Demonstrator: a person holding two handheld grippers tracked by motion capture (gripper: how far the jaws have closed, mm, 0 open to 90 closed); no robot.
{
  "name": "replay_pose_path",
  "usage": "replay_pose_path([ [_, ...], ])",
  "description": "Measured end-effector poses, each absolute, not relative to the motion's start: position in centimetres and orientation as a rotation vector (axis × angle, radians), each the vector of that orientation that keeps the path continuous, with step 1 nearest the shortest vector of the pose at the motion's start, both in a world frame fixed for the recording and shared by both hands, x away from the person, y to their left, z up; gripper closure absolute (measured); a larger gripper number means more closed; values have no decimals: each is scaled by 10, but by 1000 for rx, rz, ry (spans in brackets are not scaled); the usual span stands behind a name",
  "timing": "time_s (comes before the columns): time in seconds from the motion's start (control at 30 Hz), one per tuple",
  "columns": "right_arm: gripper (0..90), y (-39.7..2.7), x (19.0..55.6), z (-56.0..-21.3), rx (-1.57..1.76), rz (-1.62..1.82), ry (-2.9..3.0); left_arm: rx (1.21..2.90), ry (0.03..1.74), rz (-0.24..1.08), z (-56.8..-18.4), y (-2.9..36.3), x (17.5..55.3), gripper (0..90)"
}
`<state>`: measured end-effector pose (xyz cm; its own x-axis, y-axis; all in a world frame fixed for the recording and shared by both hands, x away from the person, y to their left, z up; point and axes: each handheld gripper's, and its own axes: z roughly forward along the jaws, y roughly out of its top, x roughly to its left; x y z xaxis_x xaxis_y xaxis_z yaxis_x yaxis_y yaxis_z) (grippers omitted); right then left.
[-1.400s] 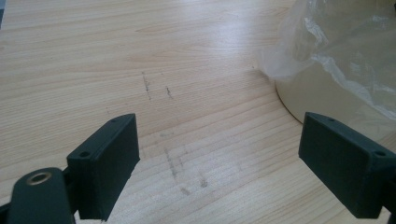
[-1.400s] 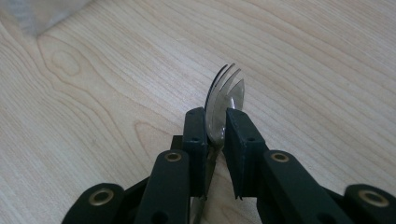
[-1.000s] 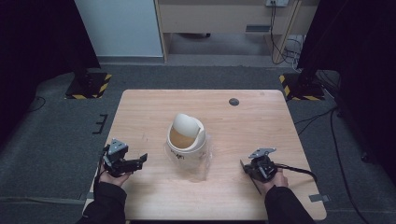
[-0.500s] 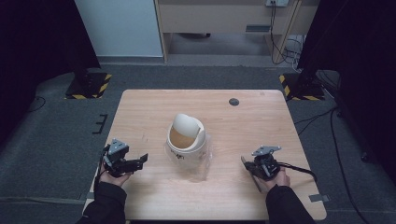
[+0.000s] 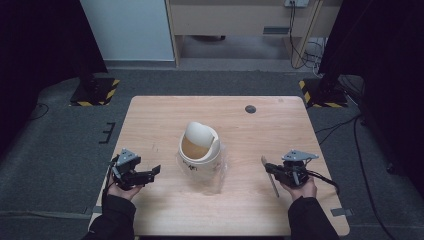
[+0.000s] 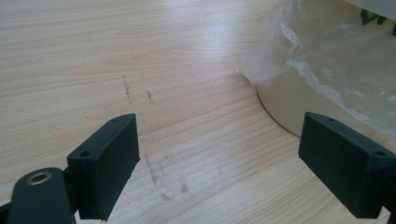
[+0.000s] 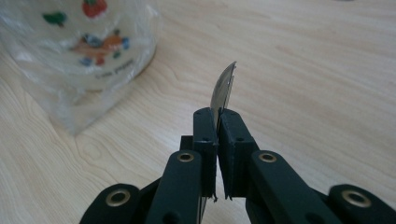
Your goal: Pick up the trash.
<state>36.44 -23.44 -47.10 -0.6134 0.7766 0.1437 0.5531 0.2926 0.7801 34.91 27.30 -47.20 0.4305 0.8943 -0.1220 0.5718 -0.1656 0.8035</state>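
A small white bin (image 5: 199, 152) with a tilted swing lid stands mid-table inside a loose clear plastic bag (image 5: 220, 176). My left gripper (image 5: 152, 172) lies low on the table to the bin's left, open and holding nothing. In the left gripper view its jaws (image 6: 219, 158) stand wide apart, with the bin's base (image 6: 280, 105) and the bag (image 6: 327, 60) just ahead on the right. To the right of the bin, my right gripper (image 5: 267, 167) is shut on a thin flat strip (image 5: 274, 187). Seen edge-on, the strip (image 7: 224, 86) sticks up past the gripper (image 7: 217, 116). The bin's printed side (image 7: 93, 46) is at upper left.
The wooden table (image 5: 160, 120) has a round dark cable hole (image 5: 250, 109) near its far edge. Black cables trail from both grippers. Dark floor surrounds the table, with stand bases (image 5: 95, 92) beyond its far corners.
My right gripper has drifted slightly to the right with the strip still clamped. The left gripper and the bin have stayed in place.
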Motion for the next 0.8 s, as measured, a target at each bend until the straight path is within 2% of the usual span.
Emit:
replay_pose_path([
  [0.47, 863, -249, 356, -429, 1069, 1521, 2094, 1813, 1208, 476, -464, 270, 346, 115],
  [0.8, 862, -253, 347, -410, 975, 1604, 2038, 1778, 1150, 474, -452, 260, 341, 115],
])
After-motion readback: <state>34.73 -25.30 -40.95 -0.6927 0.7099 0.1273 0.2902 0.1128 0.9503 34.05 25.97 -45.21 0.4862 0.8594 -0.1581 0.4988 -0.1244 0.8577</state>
